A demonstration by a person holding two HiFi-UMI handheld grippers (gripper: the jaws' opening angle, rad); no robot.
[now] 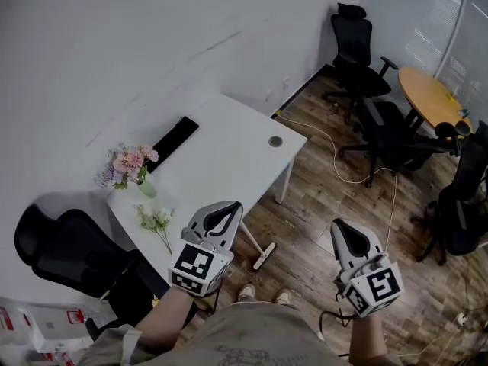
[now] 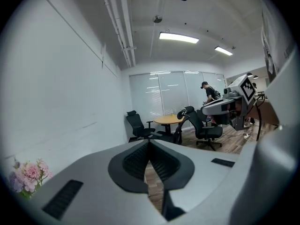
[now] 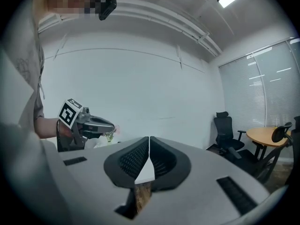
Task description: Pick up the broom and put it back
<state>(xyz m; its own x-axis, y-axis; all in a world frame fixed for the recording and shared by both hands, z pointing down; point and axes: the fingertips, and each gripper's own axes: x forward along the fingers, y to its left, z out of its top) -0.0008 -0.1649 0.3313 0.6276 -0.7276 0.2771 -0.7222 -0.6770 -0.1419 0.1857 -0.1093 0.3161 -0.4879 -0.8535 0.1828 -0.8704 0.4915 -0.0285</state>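
Where both hands reach forward, tilted slightly downward: left gripper (image 1: 232,207) and right gripper (image 1: 339,226), grey moulded shells, ribbed black pads, jaws pressed together on nothing. Broom (image 1: 261,256): slim pale handle, flat head, on the wood-plank floor (image 1: 320,197) between both jaws, beside the white surface (image 1: 229,151).

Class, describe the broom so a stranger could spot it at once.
Find the white table against the wall. On the wooden floor by its near edge is the broom, a pale stick with a flat head, unlike the black chairs around.
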